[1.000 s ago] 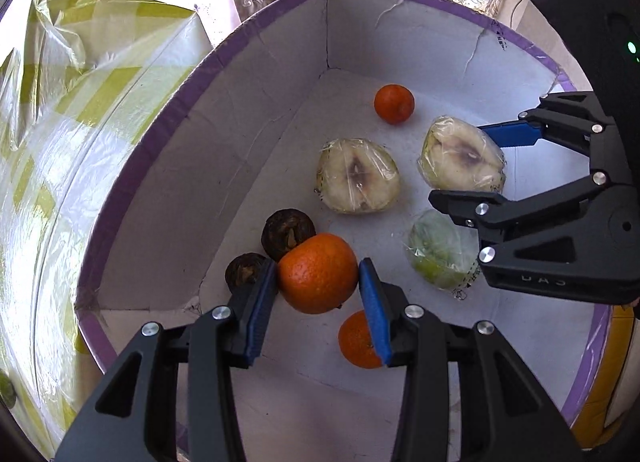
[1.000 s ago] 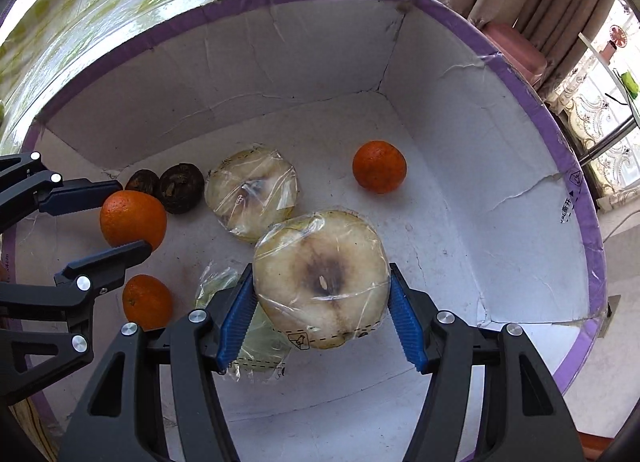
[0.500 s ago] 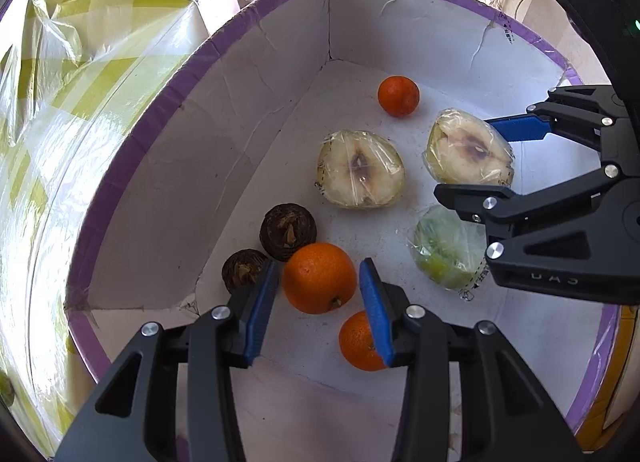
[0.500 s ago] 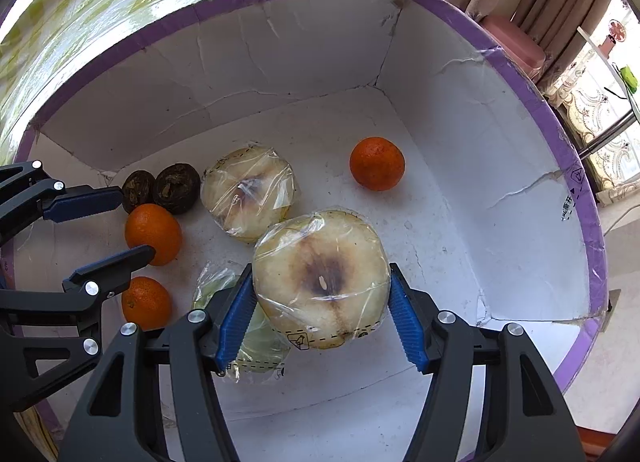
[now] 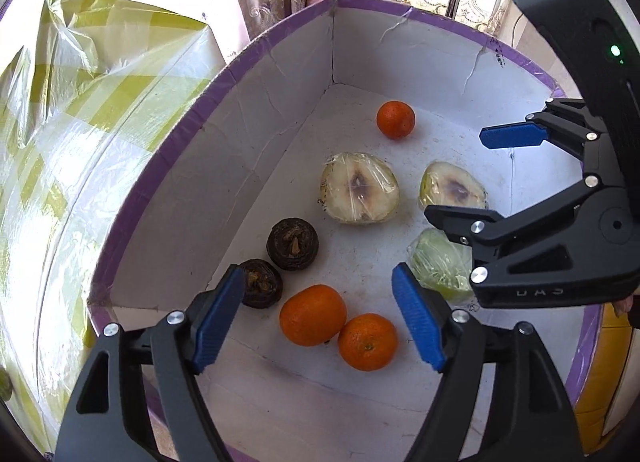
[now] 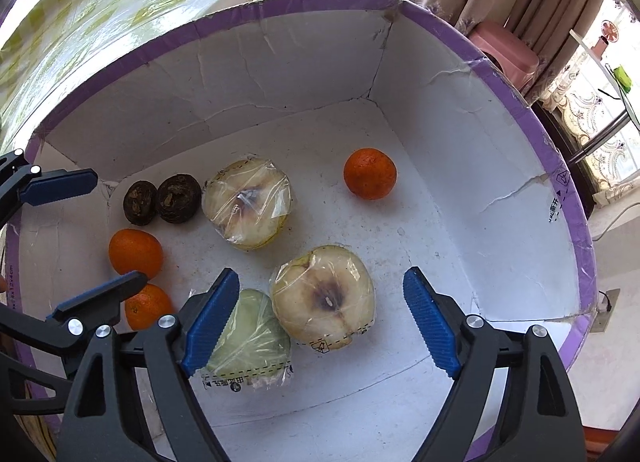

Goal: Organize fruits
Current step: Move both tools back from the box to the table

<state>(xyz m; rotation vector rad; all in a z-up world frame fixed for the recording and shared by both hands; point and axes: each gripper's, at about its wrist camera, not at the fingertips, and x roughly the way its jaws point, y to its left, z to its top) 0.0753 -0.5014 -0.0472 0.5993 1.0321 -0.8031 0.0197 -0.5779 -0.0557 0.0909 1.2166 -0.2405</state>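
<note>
Fruit is what I'm sorting, and from my seat most of it already lies grouped on the floor of the white box (image 5: 280, 110) with the purple rim. My left gripper (image 5: 320, 318) is spread wide and holds nothing; below its blue pads sit two oranges (image 5: 313, 315) touching each other, the second one (image 5: 367, 341) just nearer to me. Beside them, towards the left wall, two dark shrivelled fruits (image 5: 293, 243) rest side by side. My right gripper (image 6: 320, 322) is wide as well, with nothing in it; the wrapped pear half (image 6: 323, 296) lies on the floor between its fingers, clear of both pads as far as I can tell. Against that half's left side sits a wrapped green piece (image 6: 249, 336), and the other wrapped pear half (image 6: 247, 203) is a little further back, near the dark pair.

My reading of progress: the oranges by the near wall are paired, the dark fruits are paired, and the wrapped pieces form a loose cluster in the middle. What looks unfinished is the single orange (image 6: 370, 173) alone towards the far corner, well apart from its two mates. I judge that it wants fetching to the orange pair, probably by the right side, which is closer. Whether the far pear half needs tightening against the others I can't say
</note>
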